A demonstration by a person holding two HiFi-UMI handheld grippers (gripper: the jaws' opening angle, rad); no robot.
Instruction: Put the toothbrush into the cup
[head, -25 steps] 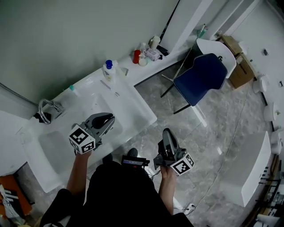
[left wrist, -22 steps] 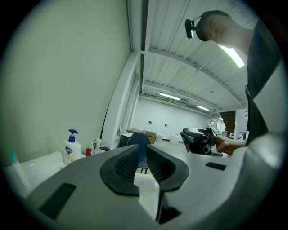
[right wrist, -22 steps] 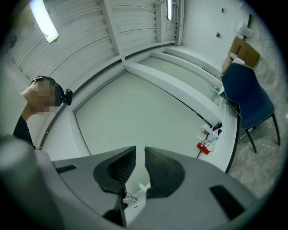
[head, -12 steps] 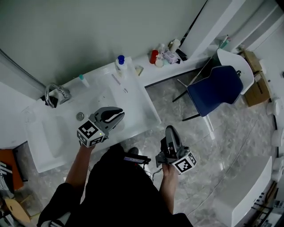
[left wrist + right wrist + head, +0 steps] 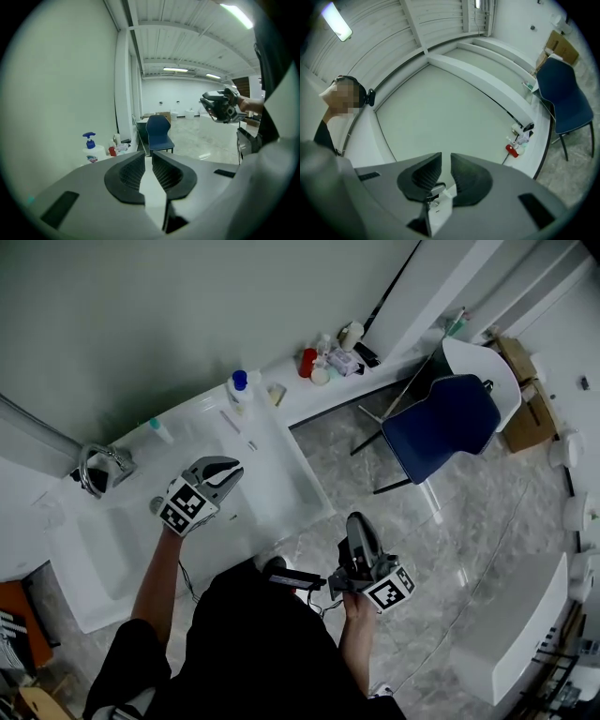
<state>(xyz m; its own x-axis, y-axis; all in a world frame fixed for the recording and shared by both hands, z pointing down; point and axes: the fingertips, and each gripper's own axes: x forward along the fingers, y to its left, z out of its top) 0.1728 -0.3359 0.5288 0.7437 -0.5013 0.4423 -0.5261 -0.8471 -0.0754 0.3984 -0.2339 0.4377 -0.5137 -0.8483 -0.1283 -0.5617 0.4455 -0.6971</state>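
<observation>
We hold the left tool (image 5: pixel 231 470) and the right tool (image 5: pixel 355 523) barely parted and empty. The left is nearer what we take for the toothbrush (image 5: pixel 230 421), at its twelve o'clock, lying eleven-to-five on the desk (image 5: pixel 286 470).

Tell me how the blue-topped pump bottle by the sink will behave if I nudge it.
The pump bottle stands upright and tall with a pump head, so a high push would likely tip it. Smooth plastic on the glossy counter should slide easily. Fill level is not visible, so weight is uncertain.
</observation>
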